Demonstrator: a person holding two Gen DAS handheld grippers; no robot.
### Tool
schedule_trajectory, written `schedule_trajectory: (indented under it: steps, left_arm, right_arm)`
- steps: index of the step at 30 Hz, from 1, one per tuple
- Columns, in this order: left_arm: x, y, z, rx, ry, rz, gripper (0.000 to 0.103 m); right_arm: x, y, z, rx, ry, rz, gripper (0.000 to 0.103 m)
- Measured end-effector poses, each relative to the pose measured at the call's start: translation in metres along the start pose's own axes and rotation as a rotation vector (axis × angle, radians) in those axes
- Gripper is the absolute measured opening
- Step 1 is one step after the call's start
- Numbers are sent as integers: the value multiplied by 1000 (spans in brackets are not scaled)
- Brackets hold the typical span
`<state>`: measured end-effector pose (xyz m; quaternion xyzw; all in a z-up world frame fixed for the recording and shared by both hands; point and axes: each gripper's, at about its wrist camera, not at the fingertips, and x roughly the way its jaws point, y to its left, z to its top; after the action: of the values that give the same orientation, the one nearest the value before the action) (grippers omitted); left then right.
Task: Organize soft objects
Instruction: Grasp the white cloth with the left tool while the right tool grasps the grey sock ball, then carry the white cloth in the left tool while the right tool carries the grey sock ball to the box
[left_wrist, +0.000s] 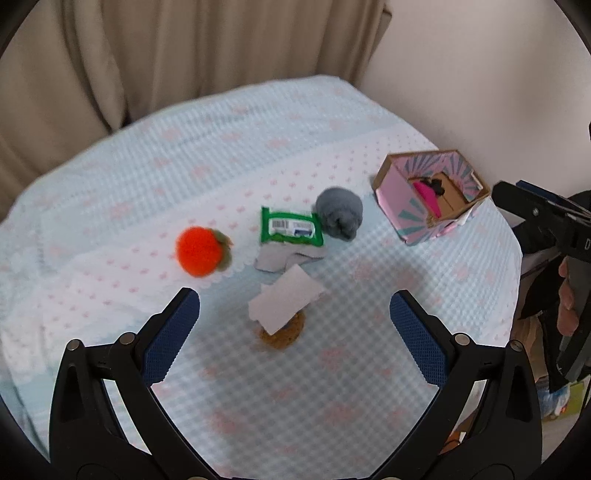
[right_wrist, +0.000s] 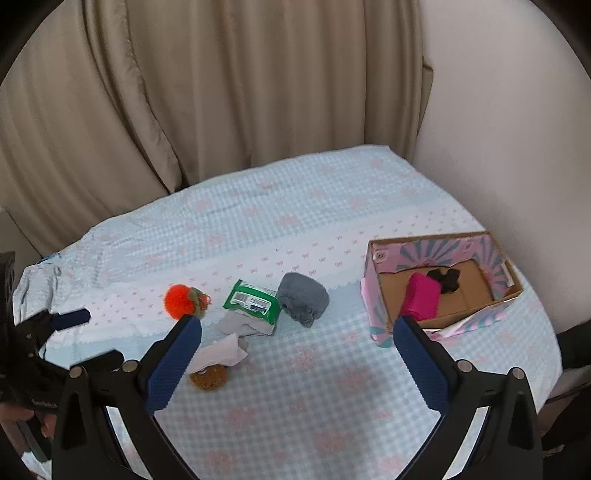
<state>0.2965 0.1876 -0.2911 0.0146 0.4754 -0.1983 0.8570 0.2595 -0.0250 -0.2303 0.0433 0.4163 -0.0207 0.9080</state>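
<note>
Overhead, the left gripper is held above the near part of the bed, its blue-padded fingers spread wide with nothing between them. Below the gap a white paper is seen lying tilted on a brown toy, which it partly covers. Just beyond the paper a grey cloth is spread flat, and a green pack is laid over its far edge. An orange ball is found left of the pack, apart from it, and a grey plush sits against the pack's right end. Toward the right edge of the bed a pink box stands open, with a magenta item and something black inside.

The right gripper is likewise held parted and bare, above the near part of the bed. From its view the box is seen close behind the right finger, with the magenta item resting on the cardboard floor against a dark item. The ball, pack and plush are lined up across the middle of the bed, and the brown toy lies nearer, beside the left finger, under the paper. Beige curtains hang behind the far edge.
</note>
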Motion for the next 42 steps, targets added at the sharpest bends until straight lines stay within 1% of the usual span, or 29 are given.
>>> schedule_trajectory:
  steps: [4, 8, 10, 16, 18, 21, 23, 24, 26, 29, 30, 31, 32, 33, 35, 37, 38, 42]
  left_arm:
    - [51, 3, -3, 10, 42, -26, 102]
    - [95, 4, -12, 28, 90, -51, 95]
    - [115, 2, -19, 54, 100, -51, 94]
    - [159, 5, -37, 57, 148, -51, 89]
    - [170, 9, -38, 37, 159, -44, 87]
    - [182, 15, -39, -10, 156, -55, 85]
    - [191, 15, -39, -20, 161, -54, 76]
    - [196, 15, -39, -21, 169, -55, 73]
    - [202, 14, -38, -21, 181, -54, 60]
    - [204, 16, -36, -36, 179, -60, 49]
    - [203, 18, -35, -44, 174, -65, 47]
    - [203, 19, -34, -53, 170, -69, 42]
    - [202, 21, -33, -59, 169, -69, 37]
    - [202, 22, -33, -65, 169, -69, 34]
    - [202, 23, -32, -78, 173, -68, 24]
    - [200, 24, -31, -82, 169, -58, 21]
    - [199, 24, -31, -83, 167, -52, 19]
    - [195, 24, -28, -85, 155, -43, 15]
  right_arm:
    - [45, -2, -4, 28, 27, -1, 103]
    - [96, -6, -9, 37, 63, 2, 103]
    - [123, -7, -13, 37, 83, 8, 103]
    - [194, -17, -22, 91, 135, 49, 103]
    - [214, -23, -25, 125, 143, 74, 103]
    - [239, -31, -26, 183, 148, 103, 103]
    - [256, -38, -28, 228, 158, 114, 103]
    - [261, -40, -28, 243, 161, 119, 103]
    - [272, -42, -29, 277, 170, 134, 103]
    - [284, -46, -29, 314, 179, 155, 102]
    - [288, -46, -30, 321, 182, 162, 96]
    - [291, -46, -30, 327, 188, 170, 88]
    - [294, -46, -30, 333, 200, 184, 84]
    - [298, -46, -31, 341, 209, 199, 80]
    - [298, -44, -31, 340, 206, 188, 76]
    - [298, -43, -30, 342, 205, 186, 68]
    - [298, -43, -30, 345, 207, 181, 66]
    - [296, -45, -29, 354, 211, 174, 53]
